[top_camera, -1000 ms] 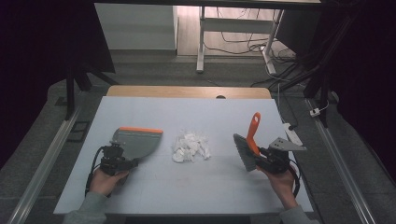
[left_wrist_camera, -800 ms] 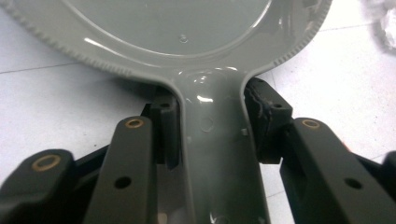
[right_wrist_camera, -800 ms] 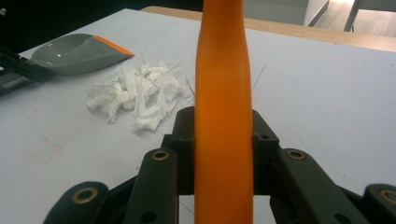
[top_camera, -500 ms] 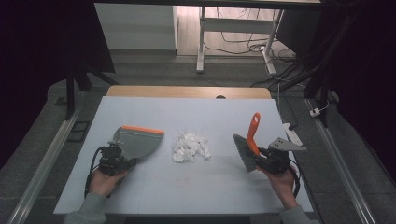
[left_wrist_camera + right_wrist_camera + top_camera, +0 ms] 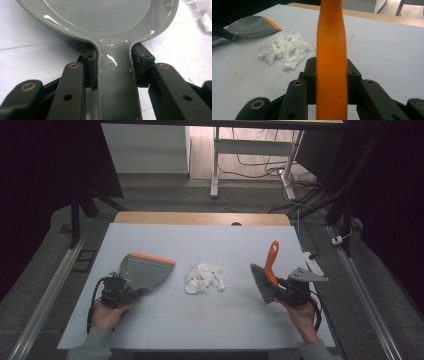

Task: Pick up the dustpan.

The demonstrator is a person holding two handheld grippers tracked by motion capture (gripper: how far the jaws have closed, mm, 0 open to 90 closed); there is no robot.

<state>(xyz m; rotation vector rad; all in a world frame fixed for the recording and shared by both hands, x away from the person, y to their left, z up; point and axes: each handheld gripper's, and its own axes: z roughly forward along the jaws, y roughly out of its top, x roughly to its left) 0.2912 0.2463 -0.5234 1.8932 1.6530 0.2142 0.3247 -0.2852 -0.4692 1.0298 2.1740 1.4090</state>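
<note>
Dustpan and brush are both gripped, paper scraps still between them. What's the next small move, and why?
Probably bring the brush in the right gripper toward the paper scraps: its bristles sit apart from the pile, while the dustpan in the left gripper already faces it.

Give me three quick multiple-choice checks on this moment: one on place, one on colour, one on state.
1. Where is the pile of torn white paper?
A. Between dustpan and brush
B. Inside the dustpan
C. At the table's far edge

2. What colour is the brush handle?
A. Grey
B. Orange
C. Blue

3. What is the left tool doing?
A. Hanging open
B. Clamped on the dustpan handle
C. Pinching paper

Answers:
1 A, the paper lies on the table between the grey dustpan and the brush.
2 B, it reads orange.
3 B, both jaws press the grey handle.
</note>
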